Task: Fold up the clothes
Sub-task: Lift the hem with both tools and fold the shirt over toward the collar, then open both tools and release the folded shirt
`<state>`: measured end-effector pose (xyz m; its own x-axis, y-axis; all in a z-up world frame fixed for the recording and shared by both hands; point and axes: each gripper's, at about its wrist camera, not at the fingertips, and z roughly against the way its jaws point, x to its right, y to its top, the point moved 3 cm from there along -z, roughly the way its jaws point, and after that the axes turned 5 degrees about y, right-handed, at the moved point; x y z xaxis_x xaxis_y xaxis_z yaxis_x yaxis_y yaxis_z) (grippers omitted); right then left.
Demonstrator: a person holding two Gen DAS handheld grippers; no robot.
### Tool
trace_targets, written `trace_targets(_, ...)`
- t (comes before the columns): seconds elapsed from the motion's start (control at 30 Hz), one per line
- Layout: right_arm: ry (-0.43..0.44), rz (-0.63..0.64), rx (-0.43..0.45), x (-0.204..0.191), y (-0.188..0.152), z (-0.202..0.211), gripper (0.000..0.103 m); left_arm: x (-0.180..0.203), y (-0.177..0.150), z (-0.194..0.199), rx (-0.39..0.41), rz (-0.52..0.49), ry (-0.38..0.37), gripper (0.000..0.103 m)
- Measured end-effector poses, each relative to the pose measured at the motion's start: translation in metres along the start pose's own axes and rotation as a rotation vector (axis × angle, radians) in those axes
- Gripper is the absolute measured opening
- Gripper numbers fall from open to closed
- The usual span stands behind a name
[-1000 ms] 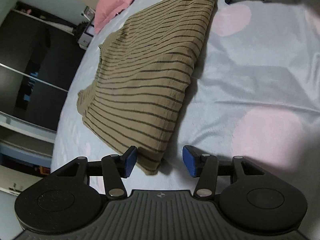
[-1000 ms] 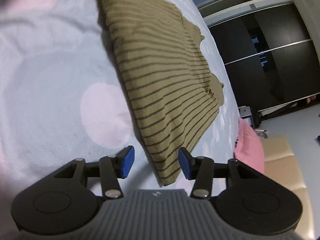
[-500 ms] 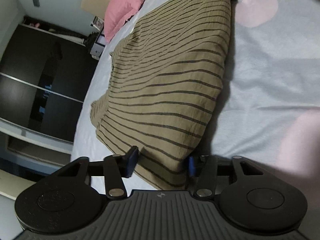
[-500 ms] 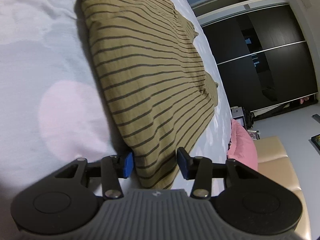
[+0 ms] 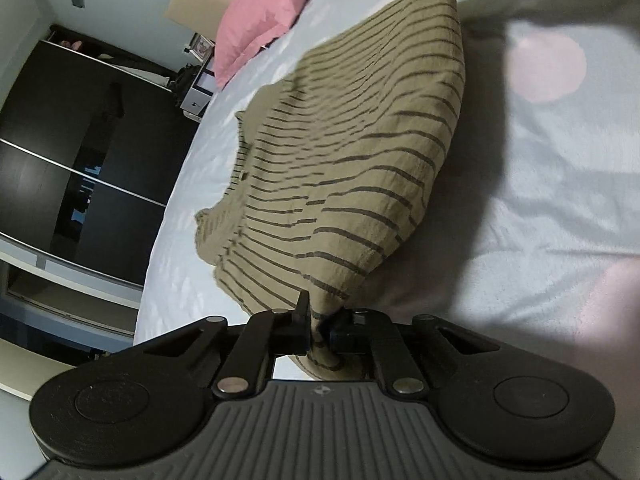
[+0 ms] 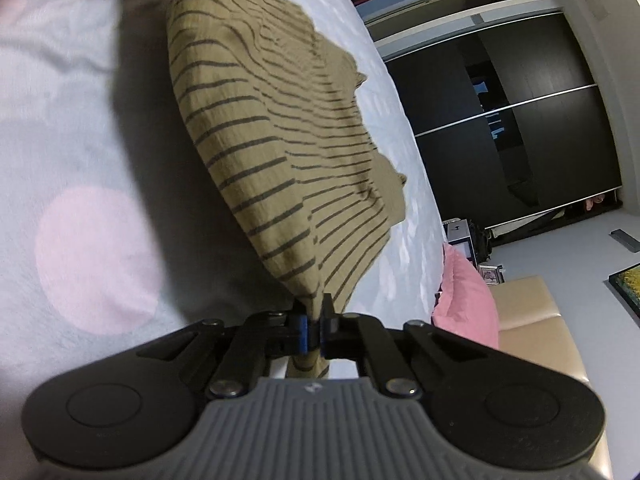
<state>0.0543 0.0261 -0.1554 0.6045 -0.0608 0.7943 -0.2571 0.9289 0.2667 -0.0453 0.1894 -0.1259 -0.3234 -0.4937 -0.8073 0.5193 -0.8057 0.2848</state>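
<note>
On the pale blue bed sheet with big pink dots point(image 5: 560, 184), close to the bed's edge nearest the dark sliding wardrobe point(image 6: 520, 100), lies the olive-tan shirt with thin dark stripes point(image 5: 352, 168). It's partly folded already, and both near corners are being held up off the sheet.

The left gripper point(image 5: 320, 320) has just closed its fingers, and a bunched corner of the shirt is pinched between them. Same story with the right gripper point(image 6: 314, 322): its blue-padded fingers point(image 6: 304, 332) just shut on the opposite corner, with a little tail of fabric hanging below. In the left view you can see the right gripper at the far top end of the shirt, so the two are well apart, one at each end of the same long edge.

Handling-wise it looks like light, crinkly woven cotton. It's totally limp, sags between the two grips and isn't slippery. Corners look like the right place to hold; a grip mid-edge would probably just let it droop and bunch.

For room, there's loads of open sheet on the side away from the wardrobe. The wardrobe side is tight, since the shirt's collar end sits near that edge of the bed. A pink pillow point(image 5: 260, 24) is at the head end, well clear of the shirt.
</note>
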Motion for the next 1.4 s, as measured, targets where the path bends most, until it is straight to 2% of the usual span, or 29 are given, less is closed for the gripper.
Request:
trace_targets(0.2,0.037,0.002,0.017,0.001,0.000,0.041,0.005,-0.013,-0.008,0.033,0.004,0.025,-0.010,0.004)
trace_targets(0.3,0.081,-0.002,0.024,0.000,-0.003,0.066,0.004,-0.009,-0.017,0.059,0.019,0.007,-0.022,0.004)
trace_targets(0.7,0.269,0.079,0.012,-0.031,-0.021,0.176,0.005,0.030,-0.045,0.165,0.072,-0.124,-0.167,0.004)
trace_targets(0.83,0.308,0.154,0.018,-0.043,-0.023,0.176,0.005,0.049,-0.053,0.174,0.064,-0.173,-0.212,0.004)
trace_targets(1.07,0.392,0.207,-0.023,-0.056,-0.025,0.152,0.005,0.076,-0.059,0.153,0.023,-0.207,-0.315,0.006)
trace_targets(1.27,0.458,0.197,-0.037,-0.056,-0.022,0.134,0.009,0.078,-0.068,0.143,-0.044,-0.094,-0.451,0.019)
trace_targets(1.33,0.485,0.177,-0.037,-0.054,-0.022,0.138,0.017,0.073,-0.070,0.145,-0.054,-0.060,-0.491,0.032)
trace_targets(1.37,0.511,0.161,-0.029,-0.052,-0.022,0.142,0.020,0.070,-0.070,0.147,-0.055,-0.044,-0.510,0.035)
trace_targets(1.4,0.537,0.142,-0.021,-0.050,-0.022,0.147,0.030,0.067,-0.071,0.149,-0.048,-0.026,-0.527,0.043)
